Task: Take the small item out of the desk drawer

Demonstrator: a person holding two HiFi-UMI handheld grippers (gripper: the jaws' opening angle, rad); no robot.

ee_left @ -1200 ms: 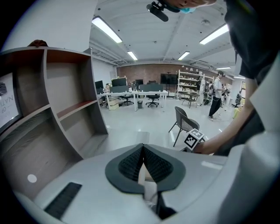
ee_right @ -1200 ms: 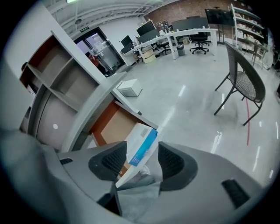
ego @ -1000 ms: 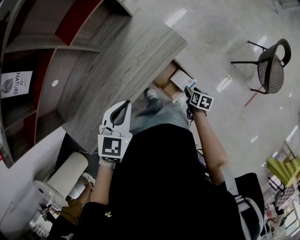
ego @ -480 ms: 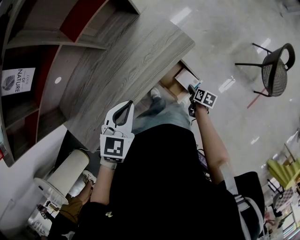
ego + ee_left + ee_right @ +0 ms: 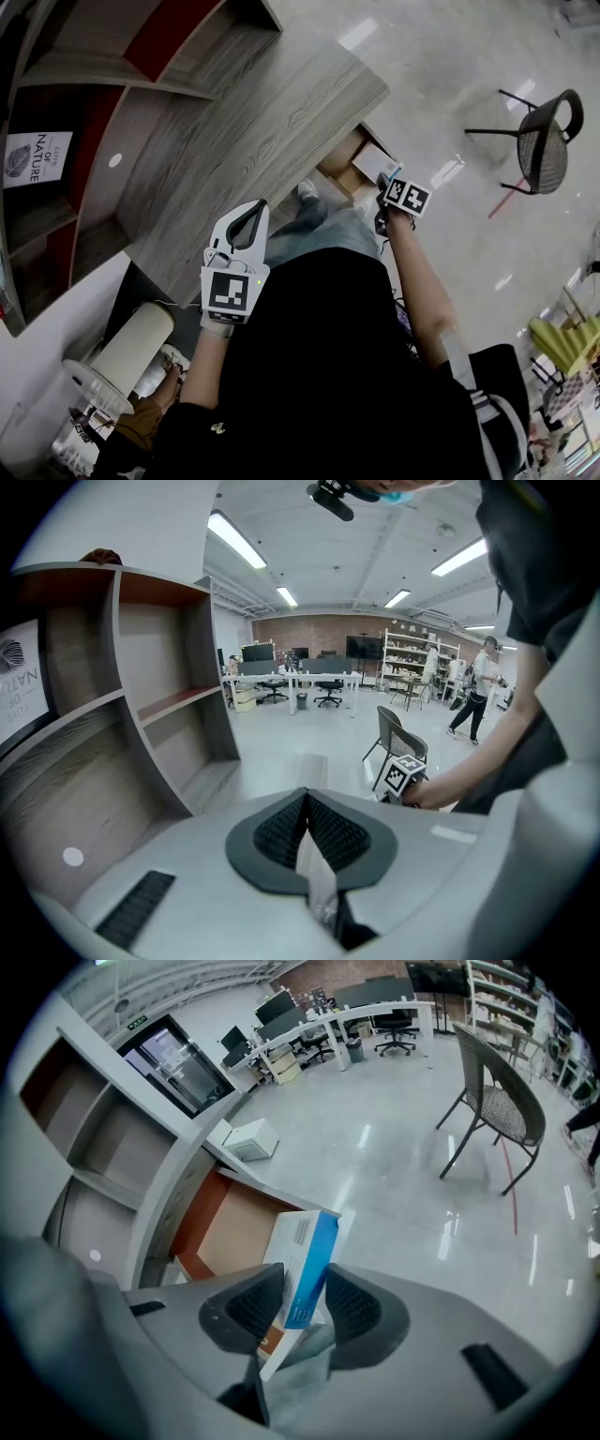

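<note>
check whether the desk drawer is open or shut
open: the drawer stands pulled out from under the desk, and its brown inside shows in the right gripper view

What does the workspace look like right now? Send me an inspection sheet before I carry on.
Surface: grey wood-grain desk top, bare except for a small white disc.
Job's things: drawer open; small white-and-blue box above it.
Clutter: printed sign in the shelf unit; cream cylinder beside the desk.
Grippers: right tongs have just been closing, pads on the box; left tongs shut, empty.
Cables: nothing seen.
Surroundings: shelf unit, glossy floor, dark chair.
</note>
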